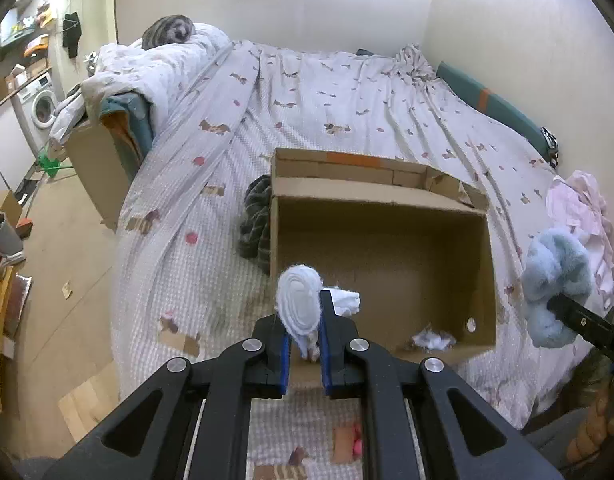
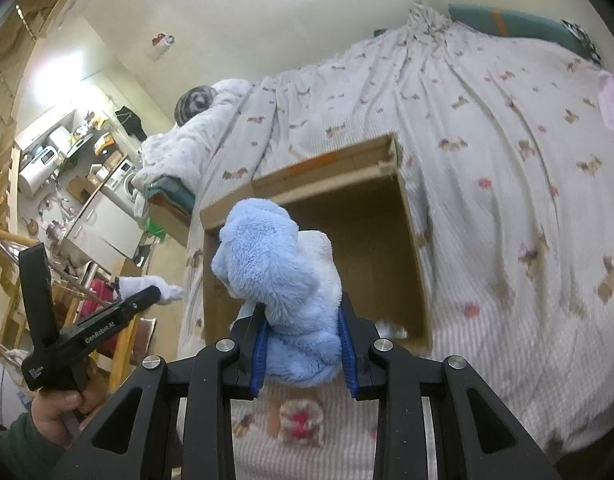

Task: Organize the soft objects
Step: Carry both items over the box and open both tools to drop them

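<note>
My left gripper [image 1: 305,316] is shut on a white rolled sock [image 1: 299,300], held above the near left corner of an open cardboard box [image 1: 379,200] on the bed. A white end [image 1: 347,300] shows just right of the finger; I cannot tell whether it belongs to the sock. My right gripper [image 2: 303,308] is shut on a fluffy blue plush toy [image 2: 279,272], raised in front of the same box [image 2: 347,168]. The toy [image 1: 555,280] and right gripper [image 1: 563,304] hang to the box's right. The left gripper [image 2: 147,294] with the sock [image 2: 167,290] is at the lower left.
A crumpled white item [image 1: 431,338] lies in the box's near right corner. A dark striped garment [image 1: 257,220] rests against the box's left wall. Pink cloth [image 1: 579,208] lies at the bed's right edge. A duvet pile [image 1: 147,68] sits far left, floor clutter beyond it.
</note>
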The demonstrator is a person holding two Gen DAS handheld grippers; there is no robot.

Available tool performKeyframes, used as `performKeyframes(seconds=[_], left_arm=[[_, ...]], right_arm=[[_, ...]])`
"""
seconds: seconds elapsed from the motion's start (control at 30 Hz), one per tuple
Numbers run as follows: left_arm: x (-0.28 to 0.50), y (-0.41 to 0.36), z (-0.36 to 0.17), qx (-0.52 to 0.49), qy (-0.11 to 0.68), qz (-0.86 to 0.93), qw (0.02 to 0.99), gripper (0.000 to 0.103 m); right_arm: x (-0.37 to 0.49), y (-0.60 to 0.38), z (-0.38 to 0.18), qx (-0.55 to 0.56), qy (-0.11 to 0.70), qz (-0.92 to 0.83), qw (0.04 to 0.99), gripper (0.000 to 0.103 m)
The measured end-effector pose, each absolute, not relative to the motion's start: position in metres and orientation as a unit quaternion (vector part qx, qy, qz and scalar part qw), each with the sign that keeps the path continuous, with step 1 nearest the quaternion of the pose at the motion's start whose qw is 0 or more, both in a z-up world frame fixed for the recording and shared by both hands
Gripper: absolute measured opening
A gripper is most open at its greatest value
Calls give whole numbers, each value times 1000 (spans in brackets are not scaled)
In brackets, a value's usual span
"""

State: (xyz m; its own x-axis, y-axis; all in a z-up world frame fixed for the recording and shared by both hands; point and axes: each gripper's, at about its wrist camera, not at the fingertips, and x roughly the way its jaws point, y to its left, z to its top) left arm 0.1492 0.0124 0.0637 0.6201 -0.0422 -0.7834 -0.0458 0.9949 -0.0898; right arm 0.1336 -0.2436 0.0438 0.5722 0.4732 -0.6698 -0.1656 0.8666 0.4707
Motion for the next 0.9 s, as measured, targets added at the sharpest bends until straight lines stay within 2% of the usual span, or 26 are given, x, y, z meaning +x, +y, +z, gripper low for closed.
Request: performKeyframes(seconds=[0.2,0.63,0.9], left_arm=[[180,3,56,-47,432,-10,901,11],[214,-22,-9,-35,475,-37,878,11],[222,-22,-28,-26,486,-27,873,11]], right_arm=[[161,-235,41,170,423,178,872,32],[200,-213,-21,168,476,155,849,32],[208,-207,-50,148,500,145,841,33]])
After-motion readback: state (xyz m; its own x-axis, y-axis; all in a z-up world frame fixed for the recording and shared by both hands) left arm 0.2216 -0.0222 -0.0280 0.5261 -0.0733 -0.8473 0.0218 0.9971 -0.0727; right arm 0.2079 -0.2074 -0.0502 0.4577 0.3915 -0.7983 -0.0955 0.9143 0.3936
